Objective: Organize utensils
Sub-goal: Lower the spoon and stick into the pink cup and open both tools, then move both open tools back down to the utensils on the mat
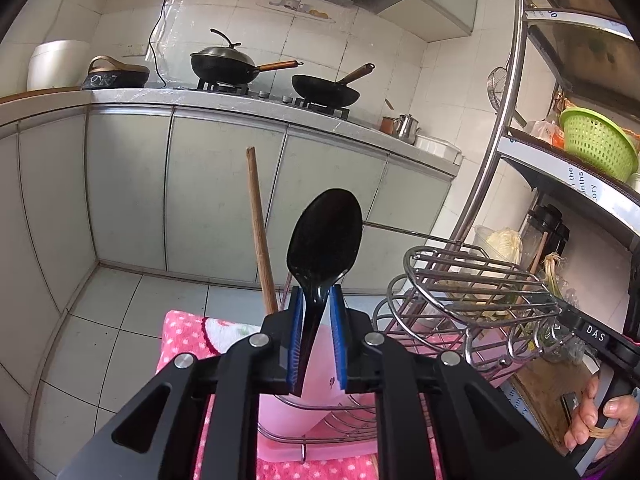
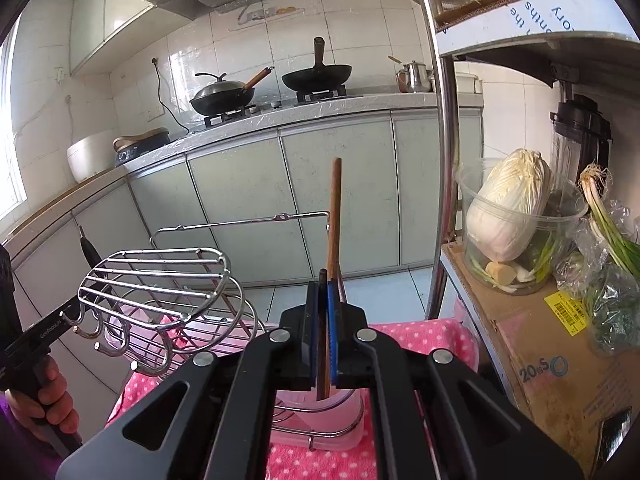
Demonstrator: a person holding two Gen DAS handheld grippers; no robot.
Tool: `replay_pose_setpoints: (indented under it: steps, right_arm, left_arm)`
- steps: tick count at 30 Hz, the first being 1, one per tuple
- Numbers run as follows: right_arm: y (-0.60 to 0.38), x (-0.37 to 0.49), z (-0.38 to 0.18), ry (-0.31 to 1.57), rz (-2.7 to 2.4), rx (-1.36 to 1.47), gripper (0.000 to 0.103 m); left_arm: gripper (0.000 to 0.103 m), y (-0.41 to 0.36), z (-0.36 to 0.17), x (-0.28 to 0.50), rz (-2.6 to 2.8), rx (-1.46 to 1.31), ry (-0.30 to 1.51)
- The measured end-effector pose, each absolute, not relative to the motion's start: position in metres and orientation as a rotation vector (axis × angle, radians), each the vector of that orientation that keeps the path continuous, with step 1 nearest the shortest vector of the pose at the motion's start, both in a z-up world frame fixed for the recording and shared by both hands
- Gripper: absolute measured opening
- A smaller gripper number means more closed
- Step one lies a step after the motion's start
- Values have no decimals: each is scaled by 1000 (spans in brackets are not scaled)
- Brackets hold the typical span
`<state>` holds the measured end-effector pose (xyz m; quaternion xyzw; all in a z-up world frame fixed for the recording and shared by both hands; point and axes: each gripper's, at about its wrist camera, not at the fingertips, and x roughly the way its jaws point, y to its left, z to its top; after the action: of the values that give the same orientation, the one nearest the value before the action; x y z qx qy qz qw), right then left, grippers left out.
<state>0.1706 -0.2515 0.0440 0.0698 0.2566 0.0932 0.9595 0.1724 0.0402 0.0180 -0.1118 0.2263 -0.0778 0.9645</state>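
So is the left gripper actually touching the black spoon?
Touching. The left wrist view shows the left gripper with both blue pads pressed against the black spoon at its neck.

- Left wrist: looking forward along fingers, close above wire rack [image 1: 472, 288], toward stove counter [image 1: 240, 98].
- Right wrist: same rack [image 2: 168, 280], counter [image 2: 320, 108], from further right.

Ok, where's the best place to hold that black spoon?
On the black spoon's slim neck just below the bowl, pads closing from either side, as the left gripper has it: the bowl is wide and curved, the neck narrow and upright. The right gripper holds the wooden stick.
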Motion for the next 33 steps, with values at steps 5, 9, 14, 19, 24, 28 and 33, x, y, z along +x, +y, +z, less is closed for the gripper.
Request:
replay_pose_setpoints:
  steps: [5, 9, 14, 19, 24, 28, 33]
  right_arm:
    - [-255, 169, 46, 523, 196, 165, 31]
    - [-256, 165, 52, 505, 202, 157, 40]
    - [-256, 155, 58, 487, 204, 153, 40]
    - [-254, 137, 63, 475, 205, 147, 40]
    - [-257, 115, 63, 473, 204, 155, 40]
    - [-260, 94, 54, 499, 205, 172, 40]
    - [-258, 75, 35, 570, 216, 183, 40]
  left_arm:
    - [28, 41, 21, 173, -149, -219, 469]
    - [35, 43, 28, 170, -150, -228, 454]
    - [36, 43, 38, 162, -156, -230, 434]
    - [37, 40, 47, 145, -168, -226, 421]
    - [37, 35, 54, 120, -192, -213, 413]
    - [37, 33, 54, 102, -216, -214, 429]
    - [37, 30, 42, 85, -234, -207, 500]
